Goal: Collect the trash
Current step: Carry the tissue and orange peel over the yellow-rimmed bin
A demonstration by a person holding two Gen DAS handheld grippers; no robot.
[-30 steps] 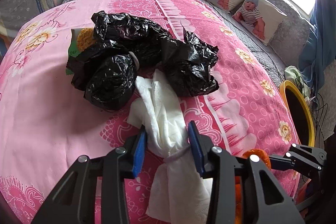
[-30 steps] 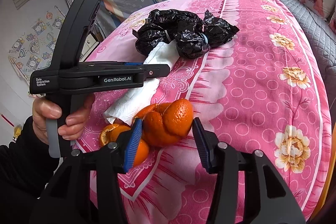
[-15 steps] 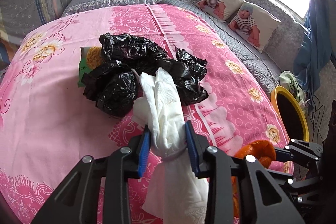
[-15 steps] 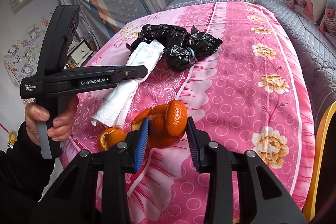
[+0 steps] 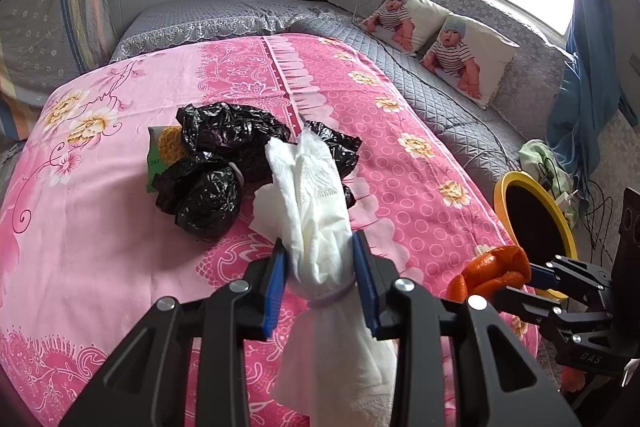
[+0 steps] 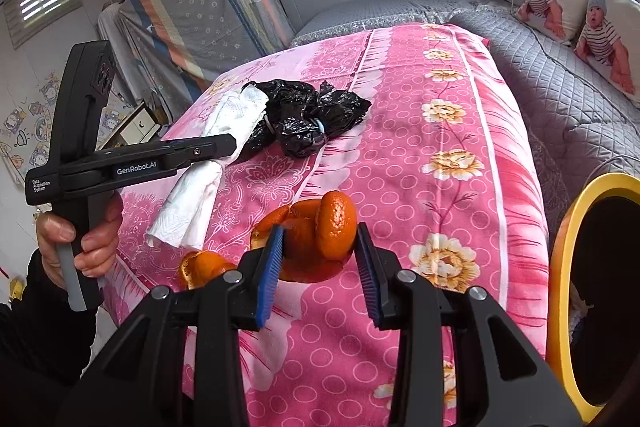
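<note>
While both tools hang over the pink flowered bedspread (image 5: 100,259), the left tongs (image 5: 320,283) pinch a bundle of white tissue (image 5: 316,211) at the lower centre of the left wrist view, their blue pads pressed against its waist just above a pale band that cinches it. The bundle's upper end rises toward the middle of the frame and its lower end hangs down between the black arms. Behind it, at centre left, a heap of crumpled black plastic bags (image 5: 224,163) lies on the bedspread, with a green and yellow packet (image 5: 160,155) partly tucked under its left edge. In the right wrist view the right tongs (image 6: 318,267) pinch a curl of orange peel (image 6: 320,239) at lower centre, lifted off the cover, with both blue pads against its sides. A second piece of peel (image 6: 200,267) shows just left of it, partly hidden by the left finger, so whether it rests on the bed cannot be told. A yellow-rimmed bin (image 6: 568,267) with a dark opening stands at the right edge beside the bed. At left, a hand (image 6: 76,247) grips the handle of the other tool, whose tissue bundle (image 6: 200,183) hangs in front of the black bags (image 6: 308,119). Two baby-print cushions (image 5: 440,39) lean at upper right of the left view.
</note>
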